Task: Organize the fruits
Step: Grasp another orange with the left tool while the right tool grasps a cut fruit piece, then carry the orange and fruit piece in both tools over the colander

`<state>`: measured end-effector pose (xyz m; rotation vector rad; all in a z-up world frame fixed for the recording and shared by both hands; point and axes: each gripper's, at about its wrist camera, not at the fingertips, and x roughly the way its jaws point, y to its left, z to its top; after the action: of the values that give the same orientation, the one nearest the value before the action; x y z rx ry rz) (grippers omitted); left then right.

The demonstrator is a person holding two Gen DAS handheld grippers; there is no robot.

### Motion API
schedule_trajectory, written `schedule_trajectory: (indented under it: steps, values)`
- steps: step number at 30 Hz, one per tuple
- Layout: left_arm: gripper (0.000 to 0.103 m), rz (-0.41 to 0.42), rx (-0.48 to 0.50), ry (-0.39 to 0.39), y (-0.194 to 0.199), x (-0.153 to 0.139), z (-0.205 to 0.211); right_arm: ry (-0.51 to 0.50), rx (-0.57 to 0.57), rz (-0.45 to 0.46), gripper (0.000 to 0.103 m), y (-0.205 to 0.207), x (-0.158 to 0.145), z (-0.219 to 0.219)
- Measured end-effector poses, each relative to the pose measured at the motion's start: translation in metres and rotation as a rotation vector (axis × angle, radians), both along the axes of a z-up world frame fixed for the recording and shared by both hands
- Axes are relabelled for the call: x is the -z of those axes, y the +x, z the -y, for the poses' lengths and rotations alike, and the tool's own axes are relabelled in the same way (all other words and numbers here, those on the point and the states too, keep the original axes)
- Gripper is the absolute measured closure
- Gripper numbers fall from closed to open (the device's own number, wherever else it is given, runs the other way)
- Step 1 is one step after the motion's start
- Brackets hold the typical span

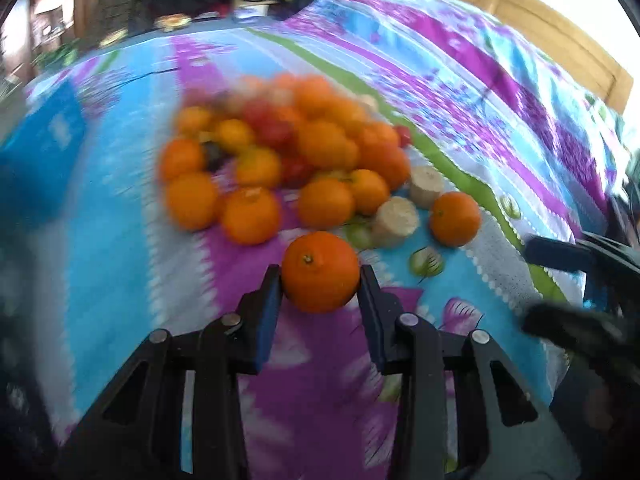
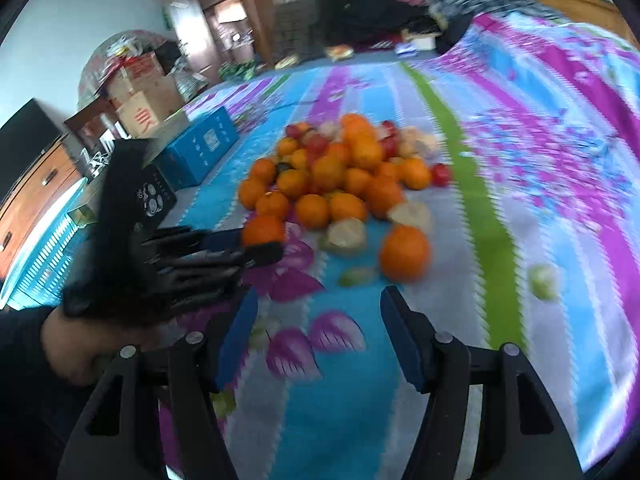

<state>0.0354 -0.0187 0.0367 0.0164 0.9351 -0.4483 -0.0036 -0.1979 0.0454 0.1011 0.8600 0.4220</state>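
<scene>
Clamping the nearest orange [image 1: 320, 272] in your left gripper [image 1: 320, 284], your right gripper [image 2: 320, 320] gapes empty short of another orange [image 2: 405, 253]; beyond, the pile [image 1: 280, 148] (barely touched, I judge) remains unsorted on the bedspread [image 1: 460, 80].

Black left gripper [image 1: 320, 284] frames (silver rivets); blue-padded jaws.

Your fruit pile [image 1: 280, 152] smears with blur at its far side, so you cannot tell the red pieces apart. Your right gripper [image 1: 568, 280] is cut off by the frame's right edge, its lower finger blurred.
</scene>
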Motion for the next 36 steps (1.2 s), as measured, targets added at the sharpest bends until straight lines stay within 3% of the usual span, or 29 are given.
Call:
schedule_trajectory:
  steps: [2, 8, 13, 15, 16, 18, 20, 26, 32, 36]
  values:
    - [0.065, 0.0, -0.033, -0.008, -0.005, -0.002, -0.013, -0.045, -0.012, 0.007, 0.035, 0.021, 0.008, -0.012]
    - [0.065, 0.004, -0.054, -0.025, -0.009, -0.001, -0.025, -0.316, -0.106, 0.07, 0.035, 0.064, 0.02, -0.053]
    - [0.065, -0.012, -0.068, -0.049, -0.003, 0.002, -0.027, -0.395, -0.105, 0.0, 0.036, 0.082, 0.046, -0.049]
    - [0.064, -0.012, -0.066, -0.049, -0.003, 0.003, -0.025, -0.4, -0.119, 0.01, 0.038, 0.082, 0.048, -0.048]
    - [0.064, -0.01, -0.066, -0.05, -0.003, 0.003, -0.024, -0.405, -0.122, 0.012, 0.051, 0.083, 0.048, -0.048]
    - [0.064, -0.012, -0.072, -0.056, -0.003, 0.003, -0.024, -0.401, -0.134, 0.008, 0.065, 0.085, 0.049, -0.046]
    - [0.064, -0.008, -0.073, -0.061, -0.003, 0.001, -0.025, -0.377, -0.136, 0.004, 0.065, 0.082, 0.045, -0.045]
    - [0.064, 0.014, -0.074, -0.069, -0.009, -0.007, -0.027, -0.169, -0.191, -0.013, 0.066, 0.05, 0.022, -0.039]
    - [0.064, -0.025, -0.088, -0.05, -0.012, 0.006, -0.032, -0.192, -0.201, -0.063, 0.062, 0.03, 0.043, -0.049]
    - [0.064, -0.055, -0.105, -0.044, -0.014, 0.014, -0.033, -0.185, -0.185, -0.079, 0.065, 0.03, 0.051, -0.052]
